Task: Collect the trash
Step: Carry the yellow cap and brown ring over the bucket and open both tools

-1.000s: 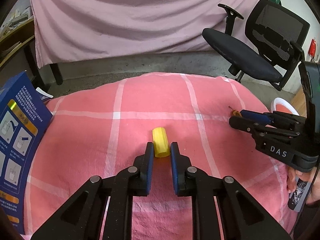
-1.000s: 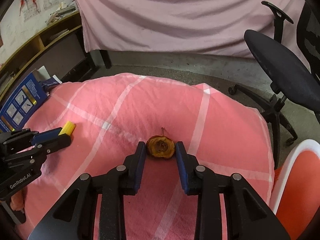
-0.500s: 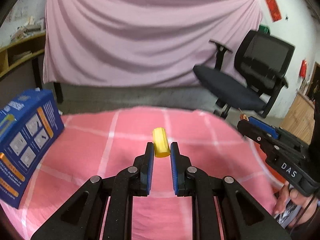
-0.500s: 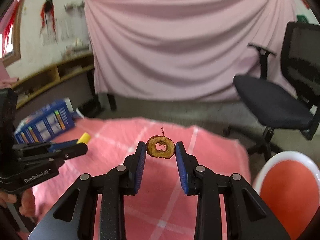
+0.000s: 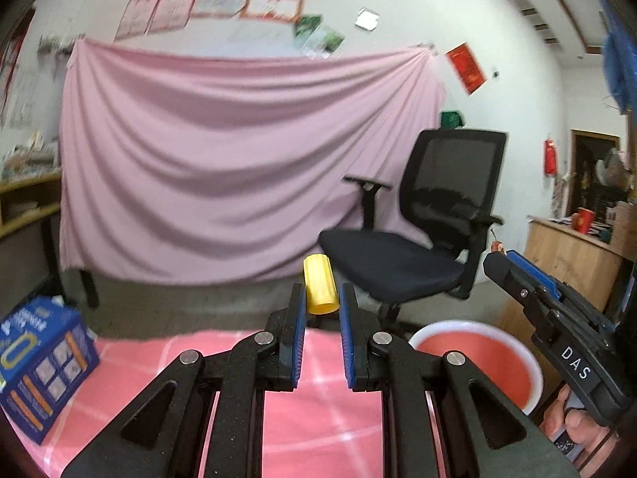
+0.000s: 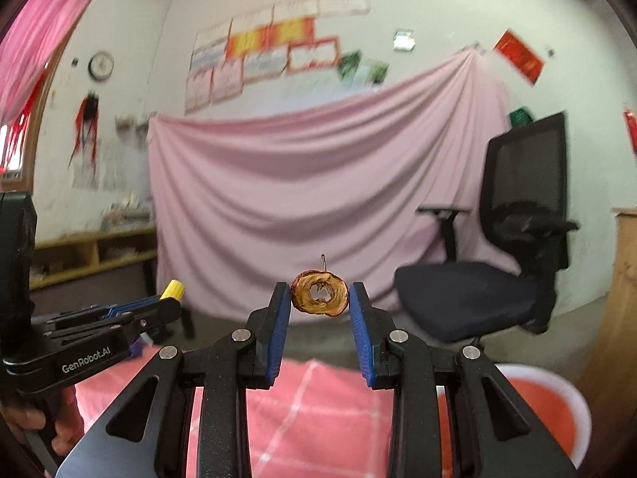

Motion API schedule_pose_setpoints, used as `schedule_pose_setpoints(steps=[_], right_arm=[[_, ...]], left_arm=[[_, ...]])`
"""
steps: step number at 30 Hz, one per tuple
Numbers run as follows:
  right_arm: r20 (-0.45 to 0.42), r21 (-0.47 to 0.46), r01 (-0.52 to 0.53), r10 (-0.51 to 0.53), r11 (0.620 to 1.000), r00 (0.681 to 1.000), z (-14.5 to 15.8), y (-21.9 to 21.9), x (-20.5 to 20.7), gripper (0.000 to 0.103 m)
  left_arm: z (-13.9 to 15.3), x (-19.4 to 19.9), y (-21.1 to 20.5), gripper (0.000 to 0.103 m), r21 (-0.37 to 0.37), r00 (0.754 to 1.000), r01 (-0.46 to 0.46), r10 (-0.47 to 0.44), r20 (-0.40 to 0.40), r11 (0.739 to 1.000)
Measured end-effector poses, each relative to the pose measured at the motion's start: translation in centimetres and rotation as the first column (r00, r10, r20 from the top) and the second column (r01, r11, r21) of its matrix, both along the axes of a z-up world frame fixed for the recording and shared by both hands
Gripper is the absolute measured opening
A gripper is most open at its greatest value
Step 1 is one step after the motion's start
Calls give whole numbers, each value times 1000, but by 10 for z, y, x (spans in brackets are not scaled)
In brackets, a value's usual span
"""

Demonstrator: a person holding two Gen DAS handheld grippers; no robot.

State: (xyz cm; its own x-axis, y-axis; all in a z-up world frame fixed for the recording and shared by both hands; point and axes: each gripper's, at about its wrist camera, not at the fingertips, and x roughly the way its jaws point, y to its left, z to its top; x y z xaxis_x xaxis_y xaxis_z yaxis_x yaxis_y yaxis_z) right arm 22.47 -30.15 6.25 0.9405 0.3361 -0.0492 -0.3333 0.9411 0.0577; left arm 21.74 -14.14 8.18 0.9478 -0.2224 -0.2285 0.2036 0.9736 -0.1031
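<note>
My left gripper (image 5: pixel 321 306) is clamped on the short yellow plastic cylinder (image 5: pixel 319 289), held in the air above the pink checked cloth (image 5: pixel 318 418). My right gripper (image 6: pixel 319 298) pinches the brown dried apple ring (image 6: pixel 319 293), near the white-rimmed red bin (image 6: pixel 549 414).

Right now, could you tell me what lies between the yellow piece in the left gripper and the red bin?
In the left wrist view, nothing lies between the yellow piece and the red bin except one of the left gripper's fingers.
</note>
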Motion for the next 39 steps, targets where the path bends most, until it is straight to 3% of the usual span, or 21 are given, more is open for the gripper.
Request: schedule_pose_setpoints(steps=[7,13,26,39], right_arm=[[77,39,101,-103,994,992,4,-42,-16,28],[57,81,175,-180,981,982,0,-81,-17,28],[-104,95,275,-266,957,958,-19,-123,2,28],[-228,102,305,-276,947,934,-33,-140,16,28]], left_arm=[[16,-8,-52,13,67,991,89,-95,94,994],[13,5,-93,13,95,981,162,-170,88,982],[-12,41,-150,13,120,962,271,-267,-50,955],[-32,56,-169,13,114,937,328,-307,-167,938]])
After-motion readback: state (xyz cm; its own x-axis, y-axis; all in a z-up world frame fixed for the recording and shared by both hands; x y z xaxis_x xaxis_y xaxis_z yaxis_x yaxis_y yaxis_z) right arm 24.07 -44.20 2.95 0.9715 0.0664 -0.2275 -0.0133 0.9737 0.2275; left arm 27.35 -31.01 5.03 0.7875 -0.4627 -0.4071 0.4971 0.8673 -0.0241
